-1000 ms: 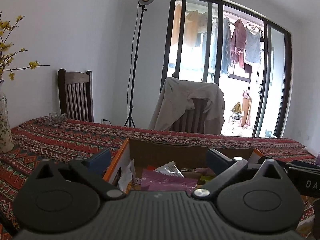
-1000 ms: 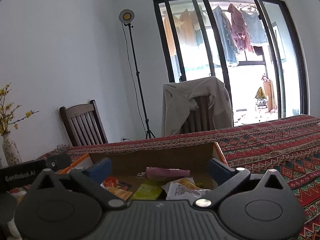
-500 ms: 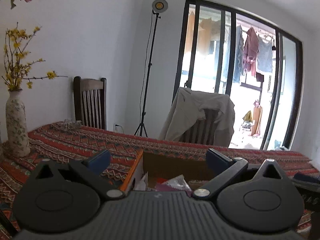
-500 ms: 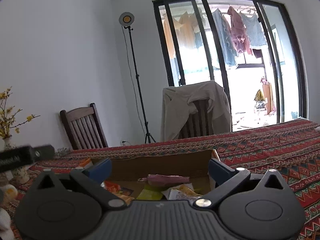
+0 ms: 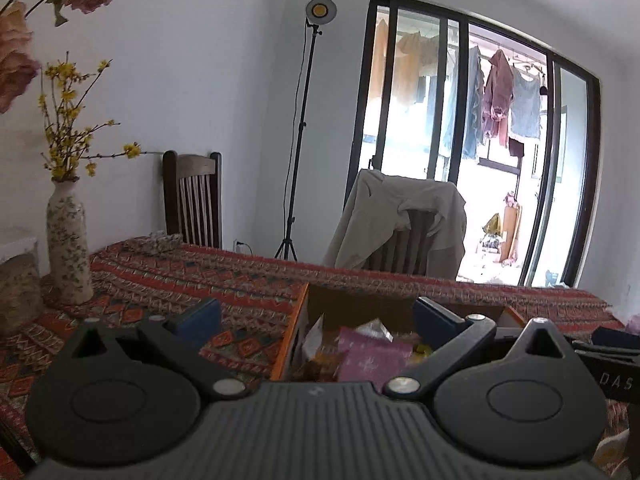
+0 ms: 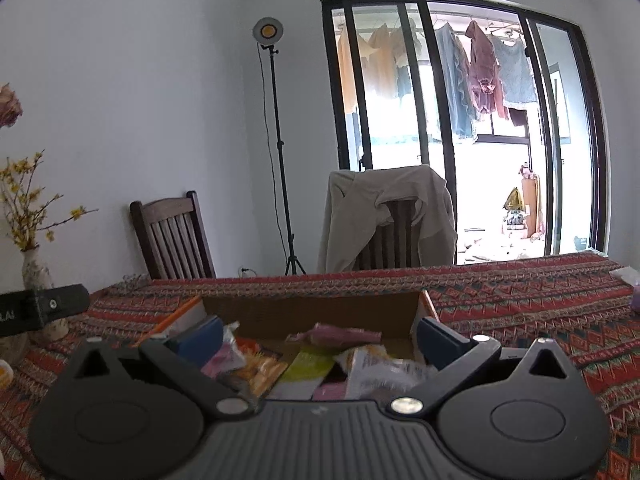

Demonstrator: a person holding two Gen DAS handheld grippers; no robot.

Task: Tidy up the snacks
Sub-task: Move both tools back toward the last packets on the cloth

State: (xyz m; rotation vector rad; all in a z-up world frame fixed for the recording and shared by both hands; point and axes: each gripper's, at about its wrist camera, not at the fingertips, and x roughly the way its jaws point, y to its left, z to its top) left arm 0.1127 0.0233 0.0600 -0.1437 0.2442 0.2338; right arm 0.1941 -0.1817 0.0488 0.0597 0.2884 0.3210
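Tablecloth [image 6: 520, 304] lies bare right of the cardboard box [image 6: 312, 312] of snack packets [image 6: 304, 372]; left gripper [image 5: 316, 316] and right gripper [image 6: 320, 332] both spread wide, holding nothing.

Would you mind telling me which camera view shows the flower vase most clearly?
The left wrist view: the vase stands whole on the tablecloth, its floral pattern readable. In the right wrist view the vase sits small at the left edge, its base hidden behind the left gripper's body.
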